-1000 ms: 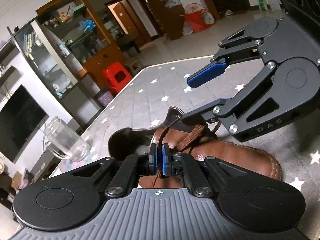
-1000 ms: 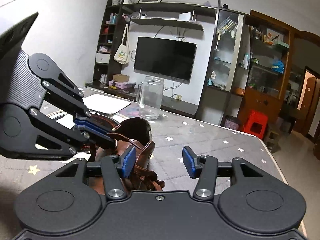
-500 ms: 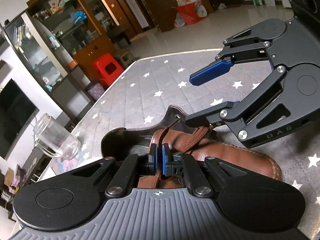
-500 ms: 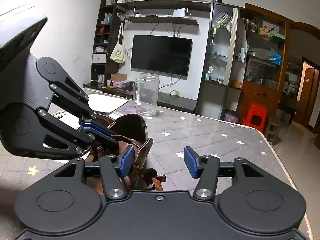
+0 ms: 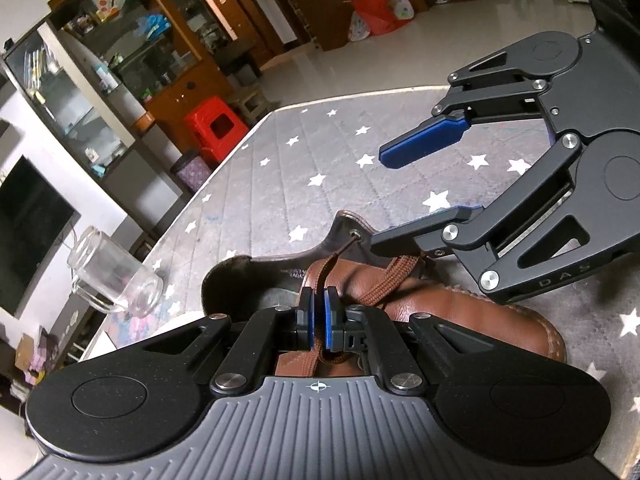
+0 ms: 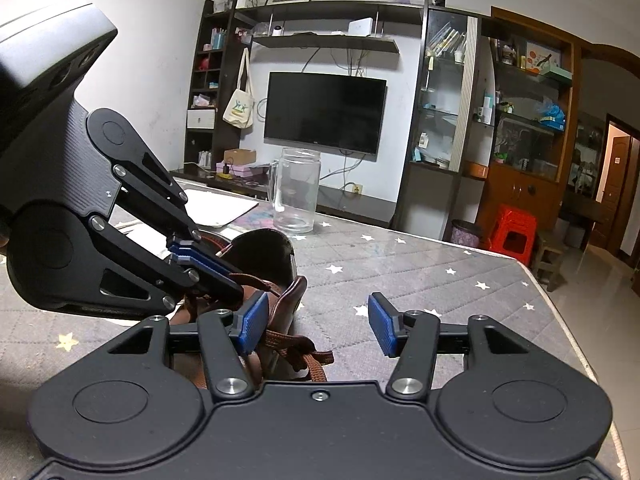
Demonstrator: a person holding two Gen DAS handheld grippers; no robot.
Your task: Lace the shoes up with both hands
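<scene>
**Lace clamped left, right gripper waiting apart**

Clamped on the brown lace [image 5: 320, 322], the left gripper [image 5: 317, 322] has its blue pads together with the strand running up between them to an eyelet on the raised ankle flap. I hold the right gripper [image 6: 314, 322] spread wide, its pads well apart and gripping nothing; one pad sits against the shoe's collar, with loose lace lying in the gap.

Against the view a second ago, the left grip is unchanged, and the right gripper has shifted only slightly beside the shoe, staying spread. I judge that lacing is paused mid-thread: tension is kept on one strand while the other hand has no hold.

Beyond the grippers, the brown leather shoe [image 5: 460, 312] lies on the star-patterned table cover [image 5: 280, 184], nearer the camera-side edge than the far one. A glass jar [image 6: 296, 192] stands well apart toward the far edge.
</scene>
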